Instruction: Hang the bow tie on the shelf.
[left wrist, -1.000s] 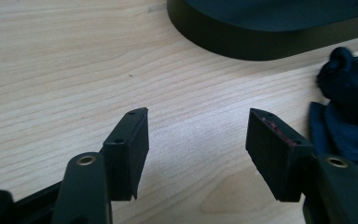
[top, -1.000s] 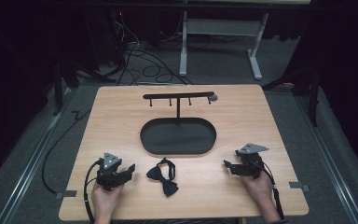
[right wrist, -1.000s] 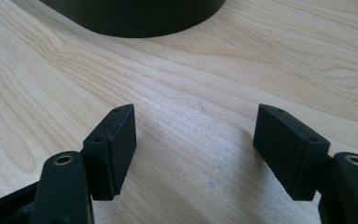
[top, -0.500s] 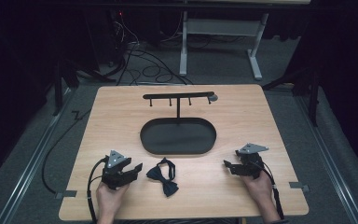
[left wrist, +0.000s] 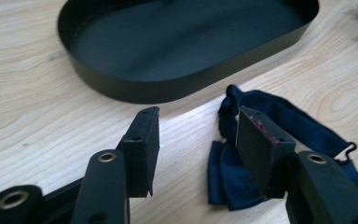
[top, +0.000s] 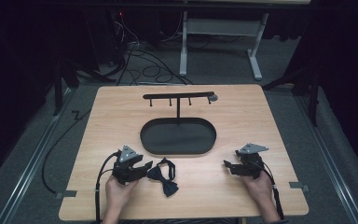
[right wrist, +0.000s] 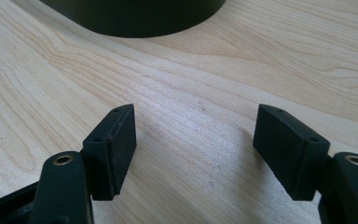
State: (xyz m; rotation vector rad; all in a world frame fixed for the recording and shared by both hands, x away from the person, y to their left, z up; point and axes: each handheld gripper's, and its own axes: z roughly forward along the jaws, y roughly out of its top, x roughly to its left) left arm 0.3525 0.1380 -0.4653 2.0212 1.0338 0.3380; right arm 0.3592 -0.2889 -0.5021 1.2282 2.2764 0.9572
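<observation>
A dark blue bow tie (top: 164, 178) lies crumpled on the wooden table (top: 242, 116), in front of the black oval tray (top: 177, 153). My left gripper (top: 145, 169) sits just left of it, jaws pointing right. In the left gripper view the bow tie (left wrist: 228, 172) lies under and past the right-hand jaw. Part of it is in the gap of the gripper (left wrist: 196, 116), and neither pad presses on it. These jaws have just been closing. My right gripper (top: 226, 165) rests open at the front right. Bare wood lies between its jaws (right wrist: 196, 135).
A black T-shaped stand (top: 178, 95) with small hooks rises from the back of the tray. The tray wall (left wrist: 168, 88) is close ahead of the left gripper, and its edge (right wrist: 135, 18) is ahead of the right one. Cables trail off the table's front.
The left gripper has slid right, up to the bow tie, and its jaws have narrowed. The right gripper has kept still.
</observation>
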